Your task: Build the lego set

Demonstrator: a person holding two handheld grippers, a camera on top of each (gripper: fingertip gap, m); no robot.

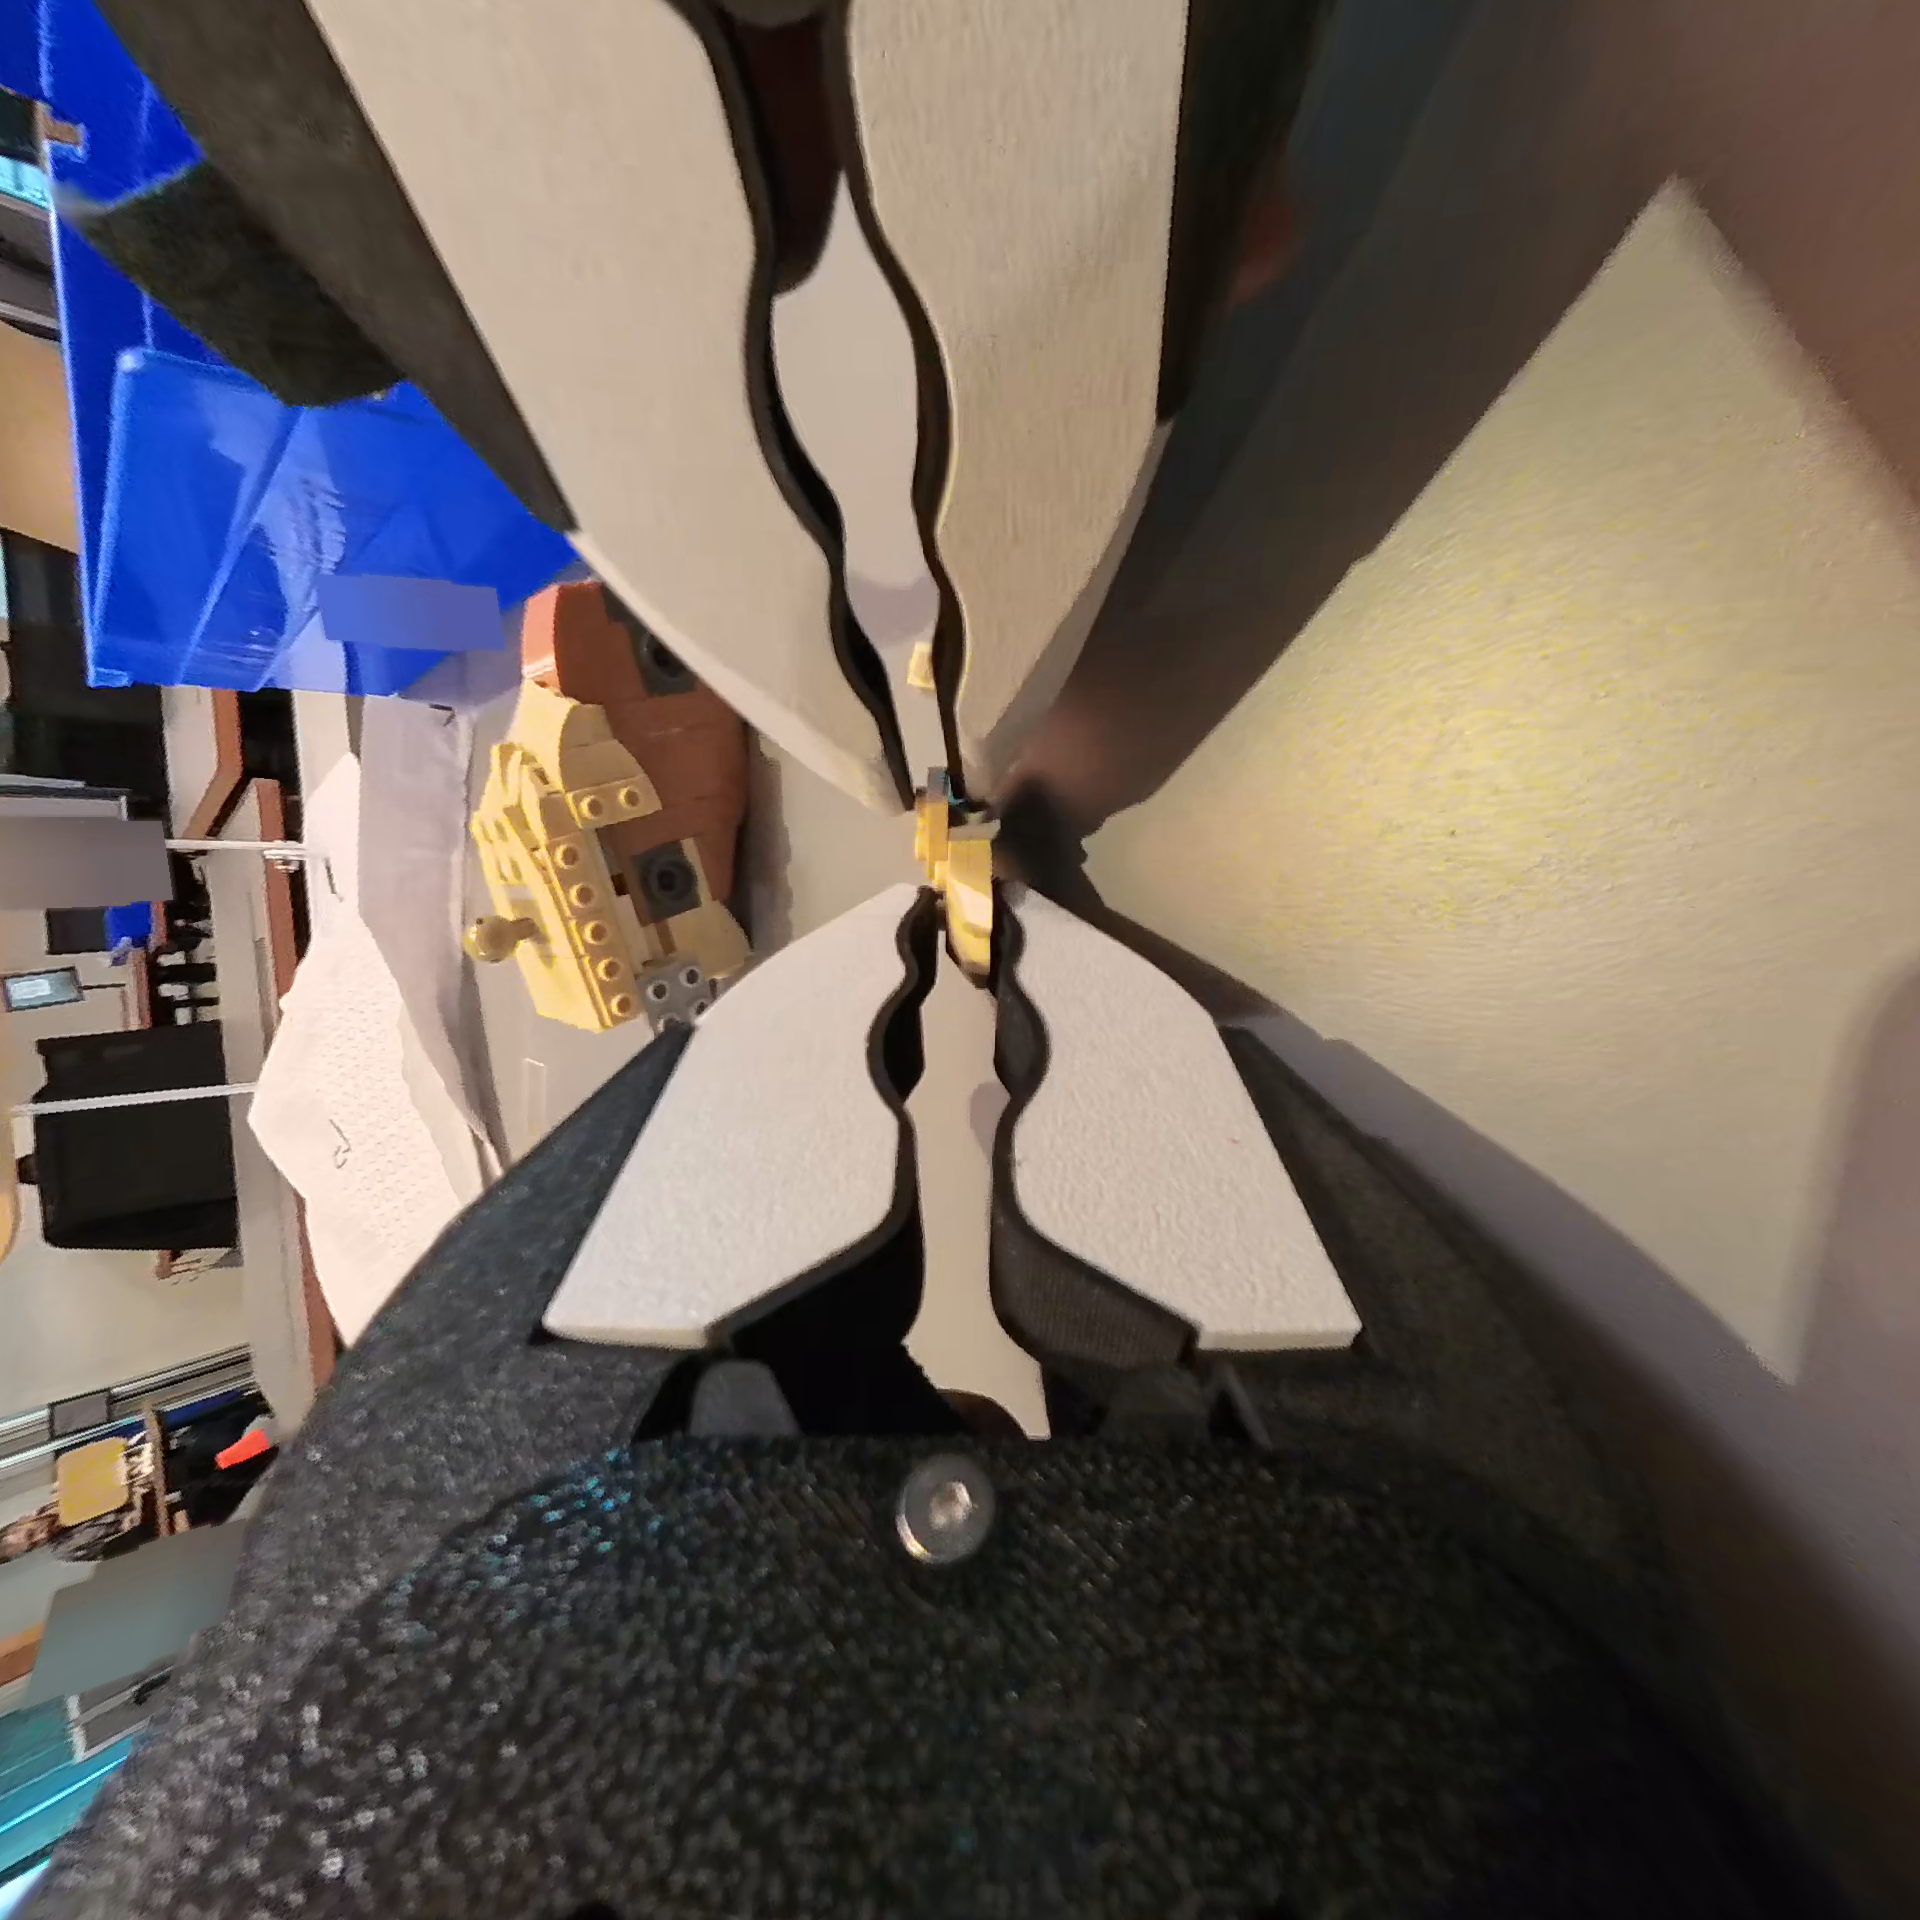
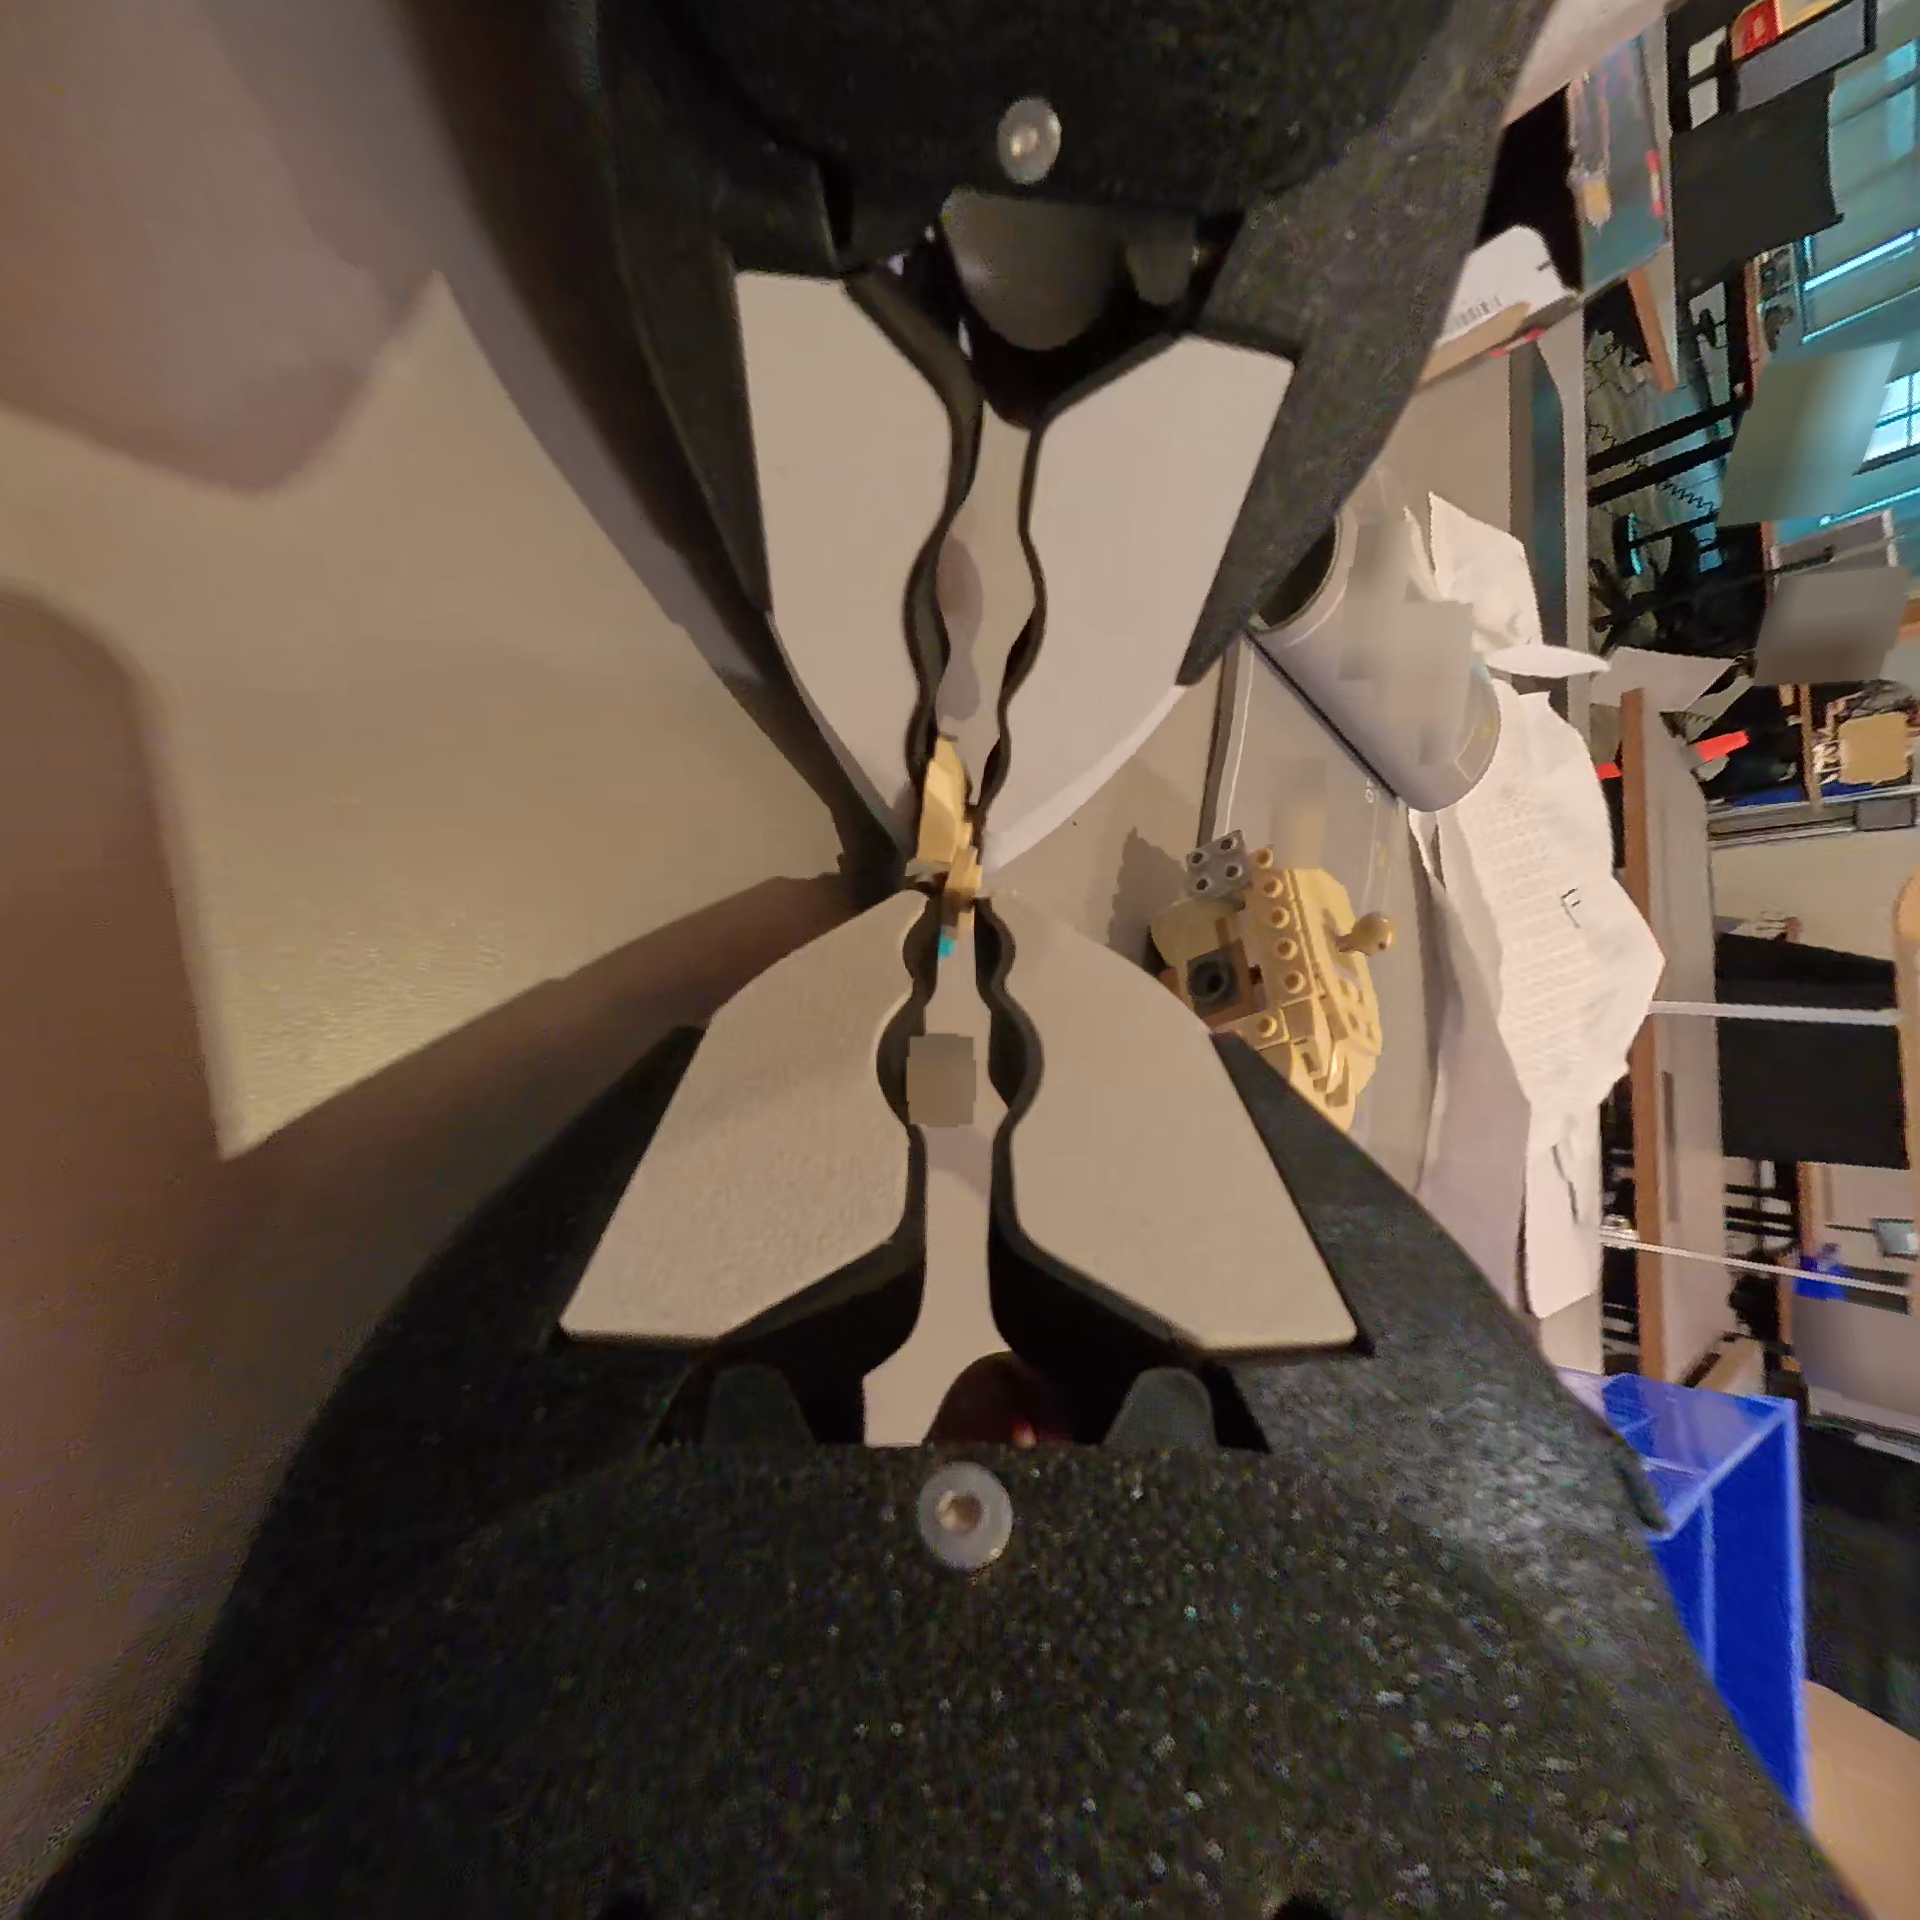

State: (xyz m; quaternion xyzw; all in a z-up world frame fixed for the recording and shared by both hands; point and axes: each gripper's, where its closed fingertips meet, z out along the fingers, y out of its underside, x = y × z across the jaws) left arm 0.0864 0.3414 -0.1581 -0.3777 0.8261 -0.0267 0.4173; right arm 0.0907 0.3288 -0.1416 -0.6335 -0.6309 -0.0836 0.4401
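Observation:
My two grippers meet tip to tip above the table. My left gripper (image 1: pixel 961 930) is shut on a small tan lego piece (image 1: pixel 966 904). My right gripper (image 2: pixel 948 925) is shut on a tiny tan lego part with a teal bit (image 2: pixel 948 940). The two parts touch between the tips. The left gripper and its tan piece (image 2: pixel 940 810) show at the top of the right wrist view. The right gripper (image 1: pixel 940 795) shows at the top of the left wrist view. A part-built tan and brown lego model (image 1: pixel 603 883) lies on the table beyond; it also shows in the right wrist view (image 2: pixel 1288 966).
A blue bin (image 1: pixel 260 520) stands near the model and shows in the right wrist view (image 2: pixel 1704 1538). White paper sheets (image 1: pixel 353 1039) (image 2: pixel 1538 935) lie by the model. A white cylinder (image 2: pixel 1382 665) lies on the table. The table surface (image 1: pixel 1507 831) is pale. Less than 4 cm separates the two grippers' tips.

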